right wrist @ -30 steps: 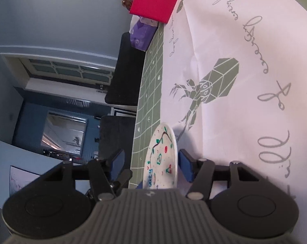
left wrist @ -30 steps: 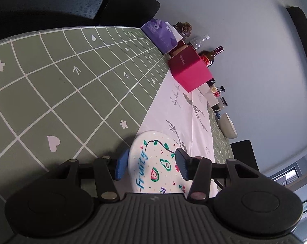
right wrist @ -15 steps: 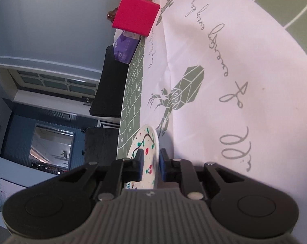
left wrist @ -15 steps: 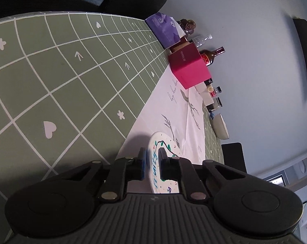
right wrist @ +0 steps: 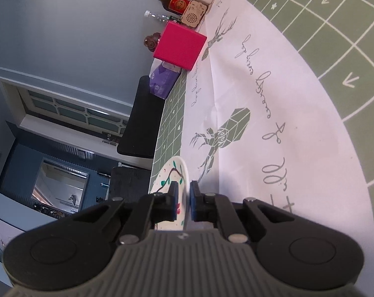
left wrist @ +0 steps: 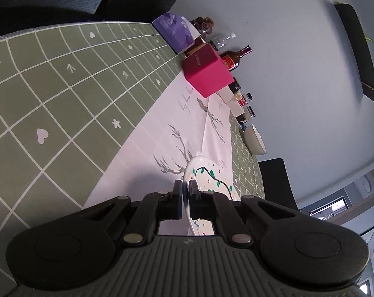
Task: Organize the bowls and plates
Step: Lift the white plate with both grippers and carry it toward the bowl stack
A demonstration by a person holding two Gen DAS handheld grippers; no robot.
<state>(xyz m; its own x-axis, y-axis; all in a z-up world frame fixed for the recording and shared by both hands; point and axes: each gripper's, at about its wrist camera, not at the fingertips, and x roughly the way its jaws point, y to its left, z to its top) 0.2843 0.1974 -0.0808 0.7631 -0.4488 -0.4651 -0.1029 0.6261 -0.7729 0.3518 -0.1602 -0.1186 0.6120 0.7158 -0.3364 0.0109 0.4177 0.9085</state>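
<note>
Reading "SPEBOX": pink box (left wrist: 206,71) side label.

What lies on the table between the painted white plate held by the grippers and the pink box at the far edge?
Only the white printed paper sheet; the left wrist view shows nothing standing on it between the painted white plate and the pink box.

Both fingers (left wrist: 177,193) (right wrist: 194,198) pinched closed.

We see the plate (left wrist: 206,173) pinched at its rim by both tools, above the paper sheet (left wrist: 162,128) on the table (left wrist: 63,99). Box (left wrist: 206,71) at the sheet's far end, bottles (left wrist: 232,58) behind it, bowl (left wrist: 255,139) farther right.
</note>
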